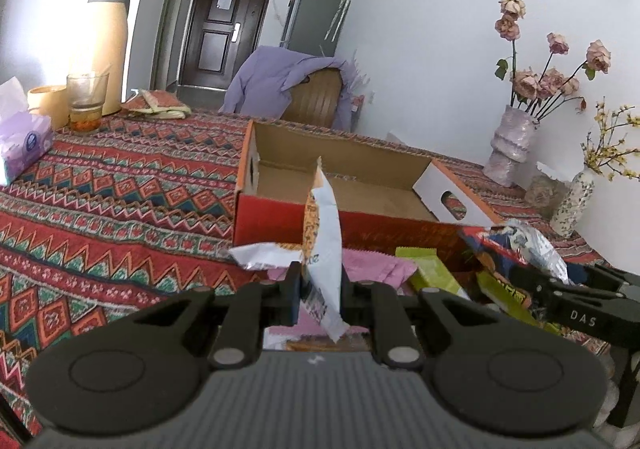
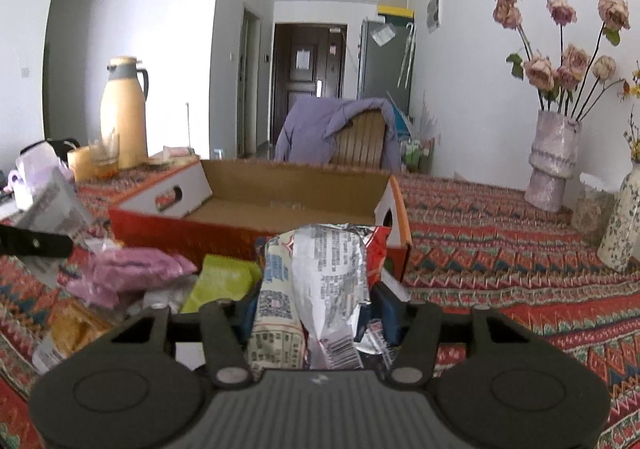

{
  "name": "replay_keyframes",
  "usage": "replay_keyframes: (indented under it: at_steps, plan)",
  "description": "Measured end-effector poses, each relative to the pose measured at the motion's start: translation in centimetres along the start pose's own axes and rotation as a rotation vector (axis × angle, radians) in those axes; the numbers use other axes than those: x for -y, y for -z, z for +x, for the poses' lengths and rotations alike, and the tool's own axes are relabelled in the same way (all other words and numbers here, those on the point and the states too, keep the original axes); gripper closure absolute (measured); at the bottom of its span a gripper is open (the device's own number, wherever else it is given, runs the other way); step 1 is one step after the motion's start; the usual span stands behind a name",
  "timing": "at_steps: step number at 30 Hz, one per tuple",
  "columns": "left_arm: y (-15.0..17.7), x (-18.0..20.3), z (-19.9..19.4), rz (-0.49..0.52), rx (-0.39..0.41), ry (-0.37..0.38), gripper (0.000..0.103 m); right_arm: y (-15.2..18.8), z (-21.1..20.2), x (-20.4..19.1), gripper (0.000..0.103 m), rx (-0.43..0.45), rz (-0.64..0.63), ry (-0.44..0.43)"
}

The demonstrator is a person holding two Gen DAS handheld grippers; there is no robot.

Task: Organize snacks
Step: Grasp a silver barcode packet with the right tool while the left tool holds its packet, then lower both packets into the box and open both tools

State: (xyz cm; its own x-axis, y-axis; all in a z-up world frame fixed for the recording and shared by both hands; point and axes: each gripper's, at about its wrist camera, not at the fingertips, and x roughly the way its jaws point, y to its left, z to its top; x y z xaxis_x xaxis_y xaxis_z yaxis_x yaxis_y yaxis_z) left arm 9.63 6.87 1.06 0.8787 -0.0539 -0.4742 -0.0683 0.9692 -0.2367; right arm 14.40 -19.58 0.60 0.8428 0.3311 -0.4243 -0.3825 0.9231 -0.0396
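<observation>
Your tabletop (image 1: 120,185) is covered by a red patterned woven cloth, and on it sits the open red-and-orange cardboard box (image 1: 344,185), its inside bare brown card. Just in front of the box's near wall lies the loose pile of snacks: a pink crinkled packet (image 2: 132,269) and a lime-green packet (image 2: 220,277) side by side.

Your right claw (image 2: 316,313) is clamped around a fat silver foil snack bag with red and blue print (image 2: 328,273), which bulges up between the pads just short of the box's near right corner.

Your left claw (image 1: 320,289) is clenched on a thin white-and-orange snack packet (image 1: 322,225), held upright and edge-on, its top corner rising in front of the box's near wall.
</observation>
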Motion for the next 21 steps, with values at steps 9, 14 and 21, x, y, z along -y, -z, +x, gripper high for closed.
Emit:
replay_keyframes:
  at_steps: [9, 14, 21]
  plan:
    - [-2.9, 1.5, 1.1, 0.025, 0.030, 0.019, 0.087, -3.2, 0.3, 0.2, 0.048, 0.081, 0.016, -0.008]
    - [-5.1, 2.3, 2.2, 0.036, 0.044, 0.017, 0.087, -5.2, 1.5, 0.7, 0.048, 0.108, 0.024, -0.007]
    - [-8.0, 3.6, 4.0, 0.049, 0.066, 0.002, 0.087, -7.9, 4.4, 1.9, 0.048, 0.103, 0.046, 0.001]
